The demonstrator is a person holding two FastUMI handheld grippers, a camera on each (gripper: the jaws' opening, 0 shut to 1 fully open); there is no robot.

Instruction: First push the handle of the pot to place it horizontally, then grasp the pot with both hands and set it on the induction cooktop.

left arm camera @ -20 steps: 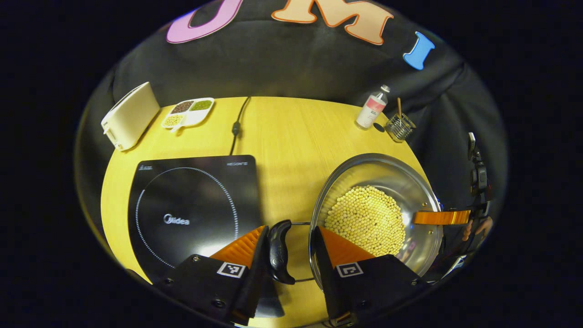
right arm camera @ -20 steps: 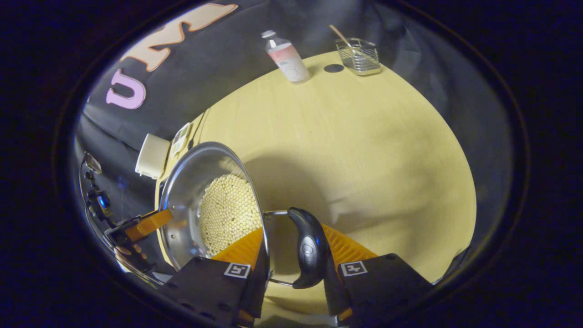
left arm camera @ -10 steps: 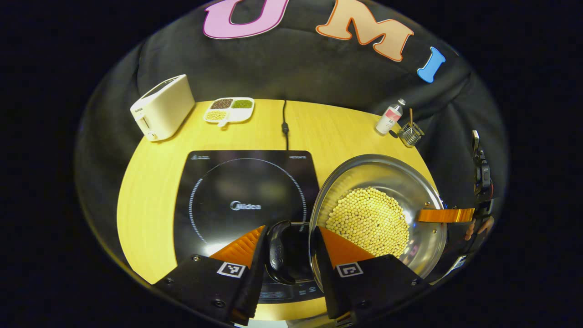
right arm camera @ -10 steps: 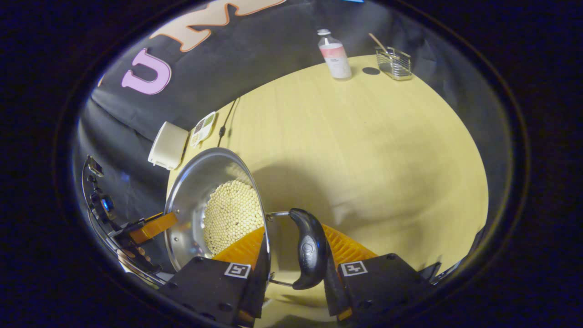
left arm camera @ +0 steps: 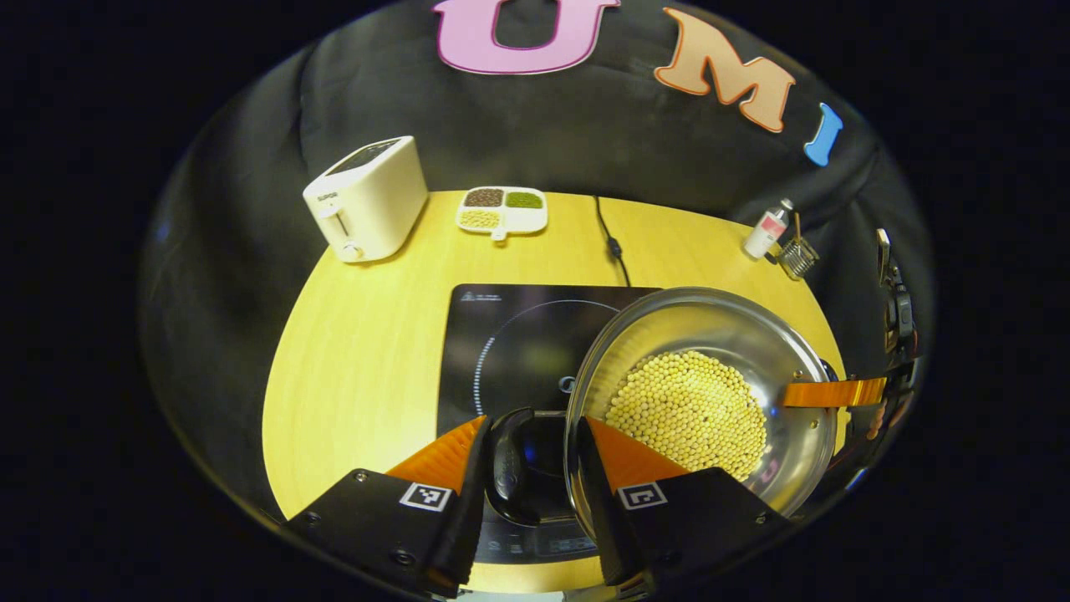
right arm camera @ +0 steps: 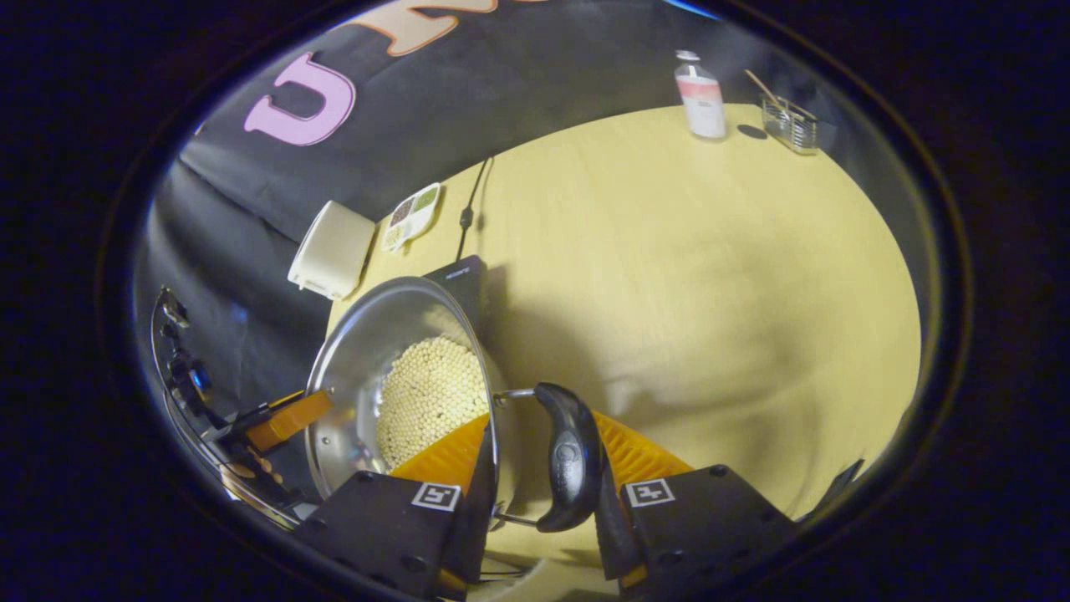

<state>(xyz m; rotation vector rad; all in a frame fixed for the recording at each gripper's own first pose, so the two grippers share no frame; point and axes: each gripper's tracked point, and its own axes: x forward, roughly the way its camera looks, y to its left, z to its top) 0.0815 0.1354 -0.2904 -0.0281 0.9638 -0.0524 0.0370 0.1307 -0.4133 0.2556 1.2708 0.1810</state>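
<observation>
A steel pot (left arm camera: 669, 316) holding pale round beans (left arm camera: 687, 411) hangs partly over the black induction cooktop (left arm camera: 501, 351). My left gripper (left arm camera: 531, 456) is shut on the pot's black side handle (left arm camera: 506, 468), with one finger inside the rim. In the right gripper view, my right gripper (right arm camera: 543, 460) is shut on the opposite black handle (right arm camera: 568, 458) of the pot (right arm camera: 368, 351), again with a finger inside the rim. The right gripper (left arm camera: 836, 393) also appears past the pot's far rim. A corner of the cooktop (right arm camera: 458, 280) peeks out behind the pot. Whether the pot's base touches the cooktop is hidden.
On the yellow round table (left arm camera: 359, 351), a white toaster (left arm camera: 368, 201) and a divided dish of grains (left arm camera: 501, 209) stand at the back left. The cooktop's cord (left arm camera: 610, 234) runs to the back edge. A bottle (left arm camera: 765, 230) and a wire basket (left arm camera: 798, 255) stand at the back right.
Both grippers have carried the pot leftward across the table. It was beside the cooktop a second ago and now overlaps the cooktop's right half. Both grips are unchanged.
</observation>
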